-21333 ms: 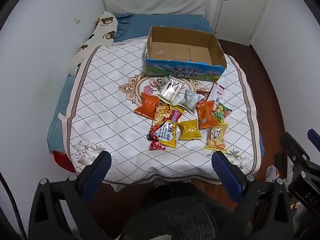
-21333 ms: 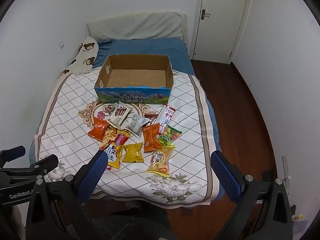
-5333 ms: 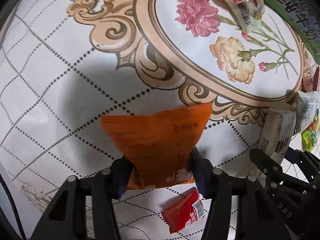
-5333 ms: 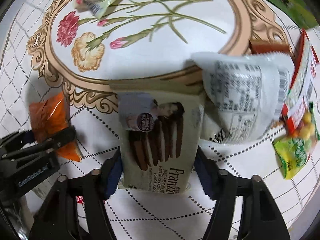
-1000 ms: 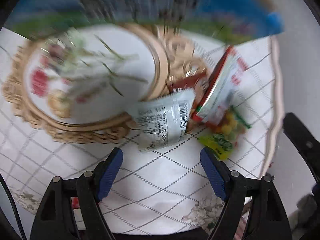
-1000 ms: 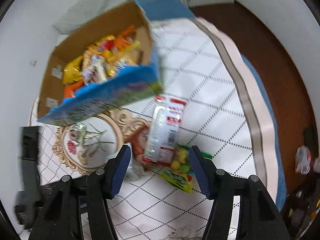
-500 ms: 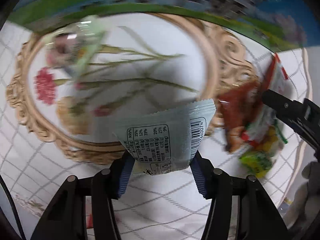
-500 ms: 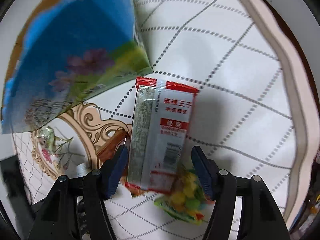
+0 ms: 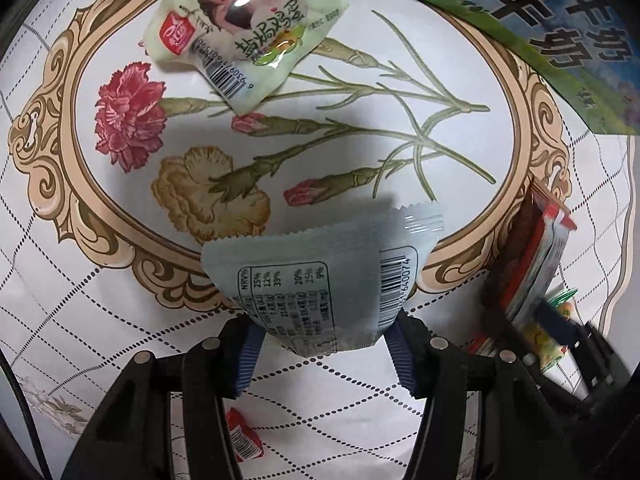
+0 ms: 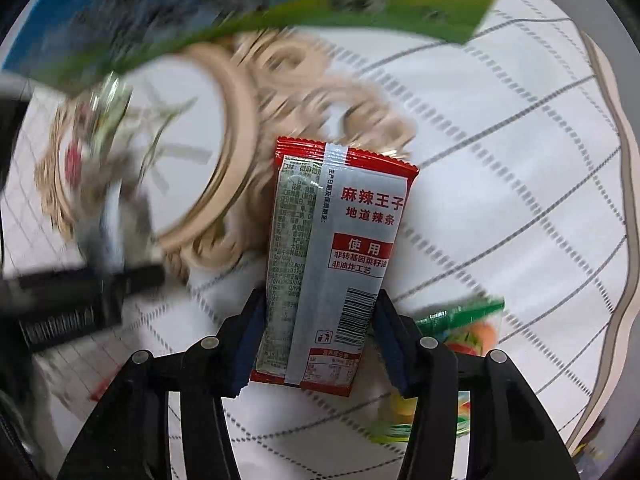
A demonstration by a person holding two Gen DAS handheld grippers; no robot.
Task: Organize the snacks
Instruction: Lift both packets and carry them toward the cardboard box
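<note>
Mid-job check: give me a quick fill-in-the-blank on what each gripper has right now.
1. The left gripper is shut on a pale ____ packet.
2. The right gripper is shut on a ____-bordered spicy strip packet.
3. A green egg snack packet lies on the printed ____ cloth.

Missing words: blue; red; floral

We see the bed covered by a white quilt with a dotted diamond grid and a tan scrolled oval framing printed carnations. On it stands the blue-and-green milk carton box at the far edge of the oval, with a pale green egg snack packet just in front of it, partly over the oval's border. A small red packet lies nearer us on the grid, and a green candy packet lies on the quilt's right side.
</note>
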